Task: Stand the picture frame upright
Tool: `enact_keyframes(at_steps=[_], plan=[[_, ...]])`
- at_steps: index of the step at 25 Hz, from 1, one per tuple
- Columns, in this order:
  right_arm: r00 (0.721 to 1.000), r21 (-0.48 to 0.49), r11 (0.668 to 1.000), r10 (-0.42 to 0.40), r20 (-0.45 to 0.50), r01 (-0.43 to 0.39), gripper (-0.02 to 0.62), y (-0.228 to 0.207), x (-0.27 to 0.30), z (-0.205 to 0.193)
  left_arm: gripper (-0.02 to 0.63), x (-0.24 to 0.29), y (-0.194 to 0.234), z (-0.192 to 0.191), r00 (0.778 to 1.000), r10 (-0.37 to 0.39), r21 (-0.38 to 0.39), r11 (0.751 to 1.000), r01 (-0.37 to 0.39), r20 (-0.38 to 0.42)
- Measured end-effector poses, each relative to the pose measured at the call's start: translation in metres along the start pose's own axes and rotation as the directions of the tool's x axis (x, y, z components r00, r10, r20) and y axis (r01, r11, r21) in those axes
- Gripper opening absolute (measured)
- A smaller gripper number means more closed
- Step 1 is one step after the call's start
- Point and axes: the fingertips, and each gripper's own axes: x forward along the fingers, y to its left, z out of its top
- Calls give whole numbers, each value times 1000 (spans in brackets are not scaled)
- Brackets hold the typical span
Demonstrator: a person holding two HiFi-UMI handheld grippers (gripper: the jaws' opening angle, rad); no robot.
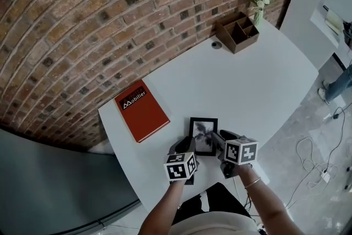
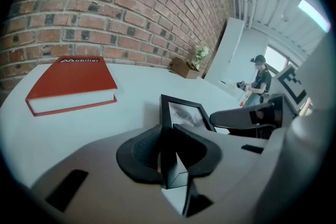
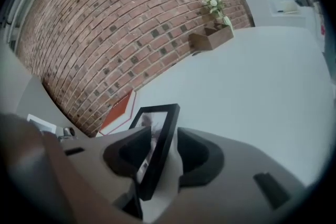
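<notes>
L gripper [image 2: 168, 153]: jaws approx half closed, clamped on the left side of the small black picture frame w/ b&w photo [image 1: 203, 132]. R gripper [image 3: 157, 157]: jaws wide, frame's edge between them, not pinched. Frame's near the front edge of the white table [image 1: 247, 80], not upright yet. Risk: a one-sided hold lets it twist or drop flat, poss. off the edge. Red hardback book [image 1: 142, 113] beyond is well apart.

Curved red-brick wall [image 1: 110, 19] from nine to one o'clock, behind a white table [image 1: 258, 80]. Grey marbled floor [image 1: 302, 129] at four o'clock, strewn with white cables [image 1: 323, 175]. Dark grey panel [image 1: 49, 184] at eight. Bright ceiling strip light [image 2: 314, 8] at two in the left gripper view.
</notes>
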Motion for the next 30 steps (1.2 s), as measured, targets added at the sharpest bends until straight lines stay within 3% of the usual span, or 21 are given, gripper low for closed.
enact_keyframes(at_steps=[18,24,30], plan=[[992,24,993,117,-48,-116,143,15,12,-2,61,-10,4,2,997,-67,-38,997,68,31],[990,-117,984,141,29,-136,133,30,-2,19,63,-17,0,14,996,-57,-27,998,59,66],[972,-251,950,214,95,-185,132,51,-15,44,63,-32,-4,38,989,-22,-34,999,27,145]])
